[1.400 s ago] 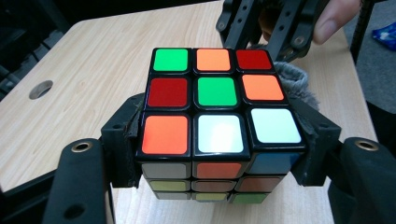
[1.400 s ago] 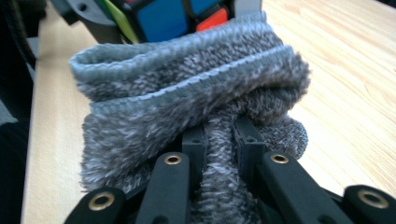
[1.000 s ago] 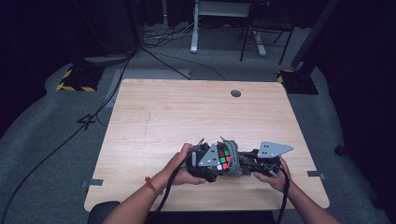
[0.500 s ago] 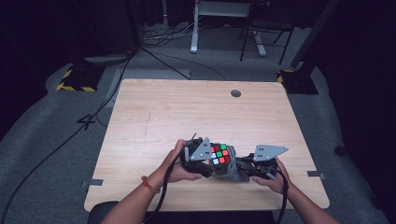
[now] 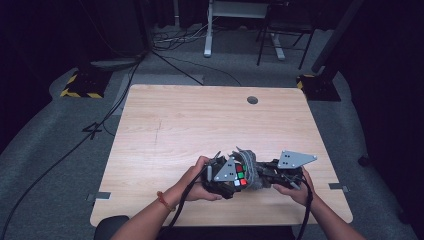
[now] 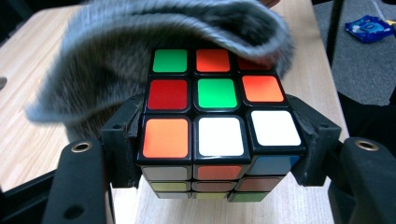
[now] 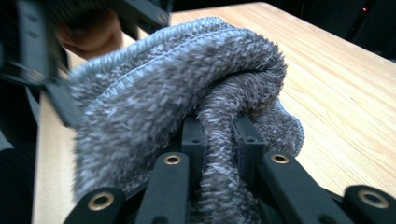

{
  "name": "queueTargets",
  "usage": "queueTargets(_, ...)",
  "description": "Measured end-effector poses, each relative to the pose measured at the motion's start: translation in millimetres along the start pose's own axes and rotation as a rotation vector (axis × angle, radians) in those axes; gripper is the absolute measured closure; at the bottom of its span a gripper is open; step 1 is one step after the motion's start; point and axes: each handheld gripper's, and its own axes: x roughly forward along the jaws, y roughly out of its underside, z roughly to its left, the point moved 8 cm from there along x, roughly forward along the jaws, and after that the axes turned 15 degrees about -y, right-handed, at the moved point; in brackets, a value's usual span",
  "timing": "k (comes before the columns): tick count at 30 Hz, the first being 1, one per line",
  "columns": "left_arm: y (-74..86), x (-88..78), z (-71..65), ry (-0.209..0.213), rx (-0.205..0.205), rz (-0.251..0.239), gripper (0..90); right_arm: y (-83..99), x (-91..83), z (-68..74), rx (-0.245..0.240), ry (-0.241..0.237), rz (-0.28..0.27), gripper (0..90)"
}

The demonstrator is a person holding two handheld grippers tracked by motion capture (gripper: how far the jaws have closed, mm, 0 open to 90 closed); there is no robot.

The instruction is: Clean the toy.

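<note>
1. Left hand-held gripper: jaws clamped on a colour-tiled puzzle cube, pads pressing its two opposite sides.
2. Cube sits at the near middle of the bench, held just above the wood between the two hands.
3. Grey knitted cloth drapes over the far edge of the cube, covering part of its top row.
4. Right hand-held gripper: jaws pinched together on a fold of that cloth.
5. High view: both grippers meet at the cube, close together.
</note>
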Motion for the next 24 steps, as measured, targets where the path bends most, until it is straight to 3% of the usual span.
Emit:
queueTargets(4,-2.5,-4.7,2.6,-0.006,-0.014,-0.016,33.2,6.2,6.8,-1.1,0.001,-0.003,0.037,78.7)
queueTargets(11,-2.7,-10.3,15.2,-0.037,-0.046,-0.029,33.2,13.2,17.9,7.8,0.0,-0.049,0.086,78.7)
queueTargets(13,-1.1,-10.4,18.6,-0.055,-0.035,-0.023,33.2,13.1,18.4,10.4,-0.007,-0.055,0.091,78.6)
queueTargets(20,8.7,-4.4,24.8,-0.052,-0.061,0.013,33.2,0.5,7.6,14.5,-0.029,-0.05,0.028,78.6)
queueTargets(24,7.5,0.2,13.5,-0.009,-0.062,0.006,33.2,-5.1,1.3,10.7,-0.029,-0.033,-0.016,78.6)
